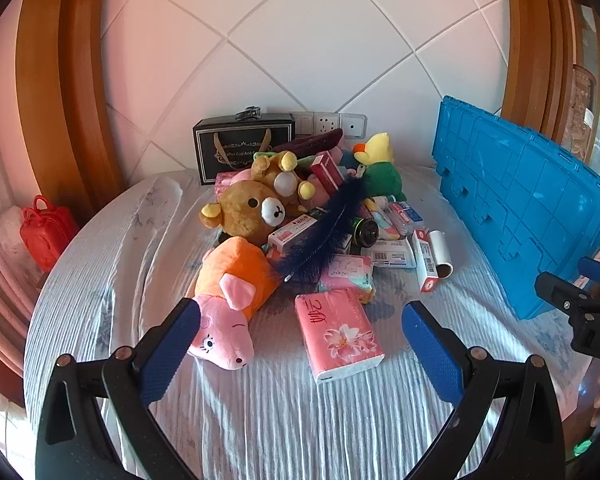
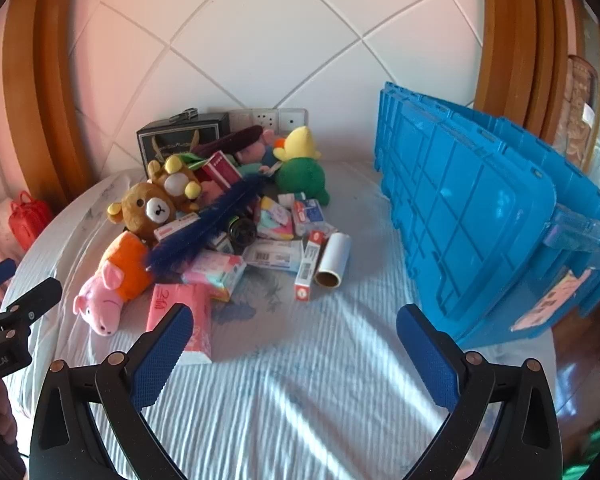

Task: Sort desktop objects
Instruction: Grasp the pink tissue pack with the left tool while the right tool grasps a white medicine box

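The round table [image 1: 260,420] wore a stripy white cloth by a tiled wall. Our left gripper [image 1: 300,344] and right gripper [image 2: 294,342] hung spread wide, holding nothing. The toy pile [image 1: 300,216] sat mid-frame, untouched. We judged sorting hadn't started; next, grab the pink tissue pack [image 1: 338,334].

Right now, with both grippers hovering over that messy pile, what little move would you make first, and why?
Probably ease the left gripper forward and down onto the pink tissue pack. Both grippers are open and empty, and that pack lies nearest, flat on the cloth at the pile's front edge, between the left gripper's spread jaws. The pig plush lies close beside it, so approach carefully.
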Tool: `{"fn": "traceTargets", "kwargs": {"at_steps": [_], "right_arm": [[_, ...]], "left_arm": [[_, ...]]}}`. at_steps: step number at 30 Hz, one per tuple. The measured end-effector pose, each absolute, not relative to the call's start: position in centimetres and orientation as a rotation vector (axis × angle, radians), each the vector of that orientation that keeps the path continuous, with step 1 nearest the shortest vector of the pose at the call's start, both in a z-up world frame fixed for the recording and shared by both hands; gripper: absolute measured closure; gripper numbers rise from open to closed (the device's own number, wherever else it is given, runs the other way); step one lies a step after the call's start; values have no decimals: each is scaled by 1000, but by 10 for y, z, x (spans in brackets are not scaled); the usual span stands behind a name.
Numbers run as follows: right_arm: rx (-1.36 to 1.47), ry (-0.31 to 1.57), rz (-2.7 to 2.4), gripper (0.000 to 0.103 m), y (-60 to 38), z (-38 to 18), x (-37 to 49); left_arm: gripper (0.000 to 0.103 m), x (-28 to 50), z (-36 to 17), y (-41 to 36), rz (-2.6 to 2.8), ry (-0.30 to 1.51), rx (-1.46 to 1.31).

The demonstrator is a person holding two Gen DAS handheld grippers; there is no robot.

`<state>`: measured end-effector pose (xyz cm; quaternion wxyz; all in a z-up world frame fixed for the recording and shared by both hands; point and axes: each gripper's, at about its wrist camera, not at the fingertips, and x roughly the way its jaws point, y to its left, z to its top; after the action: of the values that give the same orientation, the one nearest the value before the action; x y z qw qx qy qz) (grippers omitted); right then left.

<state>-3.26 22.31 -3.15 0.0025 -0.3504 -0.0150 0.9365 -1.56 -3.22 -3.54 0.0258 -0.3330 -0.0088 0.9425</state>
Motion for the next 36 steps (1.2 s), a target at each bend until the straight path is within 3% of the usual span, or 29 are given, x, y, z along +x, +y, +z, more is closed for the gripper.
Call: {"fn": "traceTargets", "kwargs": {"at_steps": [12, 27, 29, 31, 33, 36], "right_arm": [[-1293, -10, 2890, 0, 252, -73, -61], [-1553, 4, 2811, 0, 291, -132, -139], [-1597, 20, 2790, 7, 295, -141, -153], [-1648, 41, 2769, 20, 297, -151, -167], [-1712, 78, 2748, 20, 298, -162, -185], [-1754, 88, 2736, 20, 291, -176, -209]], "left_arm": [[1, -41, -107, -41, 2864, -213, -1370], [1, -134, -173, 28, 2709, -78, -1665], [1, -150, -189, 35, 2644, -66, -1744], [1, -164, -206, 43, 2575, -18, -1825], [4, -177, -223, 47, 2536, 56, -1901], [10, -188, -229, 34, 2519, -52, -1903]]}}
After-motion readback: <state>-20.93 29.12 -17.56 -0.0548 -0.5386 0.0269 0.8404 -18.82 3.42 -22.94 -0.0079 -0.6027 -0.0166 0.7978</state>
